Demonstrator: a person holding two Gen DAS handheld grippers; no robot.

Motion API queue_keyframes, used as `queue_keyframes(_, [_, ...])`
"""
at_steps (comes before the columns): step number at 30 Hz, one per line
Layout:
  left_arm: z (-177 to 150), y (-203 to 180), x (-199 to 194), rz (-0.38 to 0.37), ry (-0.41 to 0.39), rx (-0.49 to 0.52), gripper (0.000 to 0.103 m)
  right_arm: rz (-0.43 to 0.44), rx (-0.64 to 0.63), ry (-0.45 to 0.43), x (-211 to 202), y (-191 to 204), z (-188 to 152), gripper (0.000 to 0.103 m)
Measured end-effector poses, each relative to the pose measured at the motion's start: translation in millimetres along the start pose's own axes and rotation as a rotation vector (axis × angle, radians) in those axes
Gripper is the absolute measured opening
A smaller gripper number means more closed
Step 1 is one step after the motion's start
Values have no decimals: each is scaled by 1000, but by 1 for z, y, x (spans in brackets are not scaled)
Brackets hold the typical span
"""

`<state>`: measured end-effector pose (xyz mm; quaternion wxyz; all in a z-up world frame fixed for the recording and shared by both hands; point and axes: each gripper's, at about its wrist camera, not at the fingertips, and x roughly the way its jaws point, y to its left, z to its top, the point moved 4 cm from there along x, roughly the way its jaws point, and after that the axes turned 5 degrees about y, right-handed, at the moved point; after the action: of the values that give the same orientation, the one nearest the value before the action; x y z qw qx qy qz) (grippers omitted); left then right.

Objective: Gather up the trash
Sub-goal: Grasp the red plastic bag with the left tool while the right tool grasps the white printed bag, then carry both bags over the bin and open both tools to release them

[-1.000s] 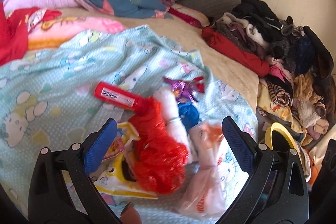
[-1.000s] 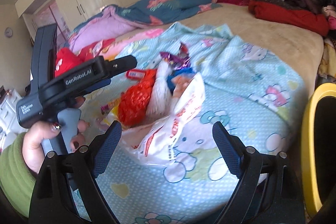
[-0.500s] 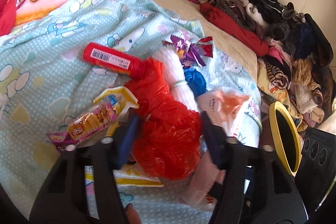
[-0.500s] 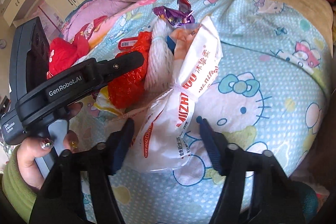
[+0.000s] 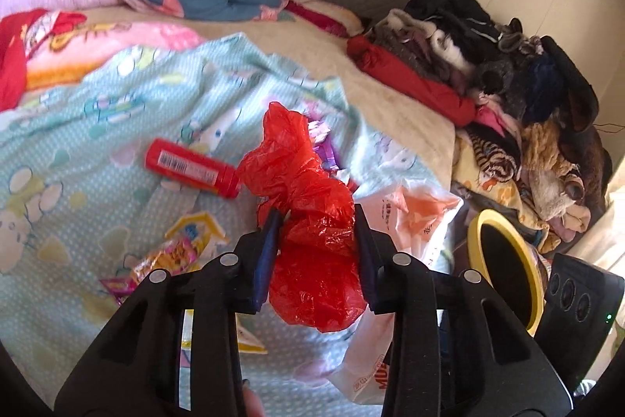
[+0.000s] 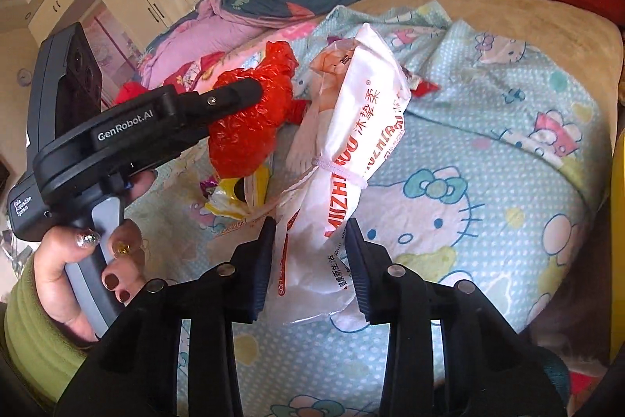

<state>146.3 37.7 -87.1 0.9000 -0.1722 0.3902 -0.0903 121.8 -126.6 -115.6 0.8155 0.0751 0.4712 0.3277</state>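
Our left gripper [image 5: 315,221] pinches the red bag [image 5: 312,221] and our right gripper [image 6: 308,233] the white bag [image 6: 351,159], jaws just closed, above the near bedspread [image 6: 488,182]; thin plastic may slip or tear.

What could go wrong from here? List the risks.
The left gripper pinches only thin crinkled film of the red plastic bag, which may tear or slip. The right gripper grips the white package near its lower end, so it may swing. Both loads crowd the yellow-rimmed bin.
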Motion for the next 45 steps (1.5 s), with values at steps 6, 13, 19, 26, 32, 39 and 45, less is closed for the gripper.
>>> queue_keyframes(6, [9,-16,-14,-6,-37,20,28,-6,-17,-51,-22,-5,8,34])
queue_keyframes(13, [13,-33,-24,-13,-58,46,28,-16,-21,-98,-44,-15,14,34])
queue_keyframes(19, [11,-49,-29,-21,-64,74,28,-43,-13,-138,-60,-25,20,34])
queue_keyframes(26, [8,-73,-29,-44,-68,114,28,-78,5,-190,-83,-43,25,34])
queue_keyframes(32, [5,-90,-28,-64,-65,144,28,-101,29,-220,-99,-59,26,34])
queue_keyframes(39, [1,-108,-26,-89,-60,172,28,-129,71,-245,-116,-80,27,34])
queue_keyframes(45, [-3,-124,-23,-109,-52,196,28,-150,107,-271,-129,-96,25,34])
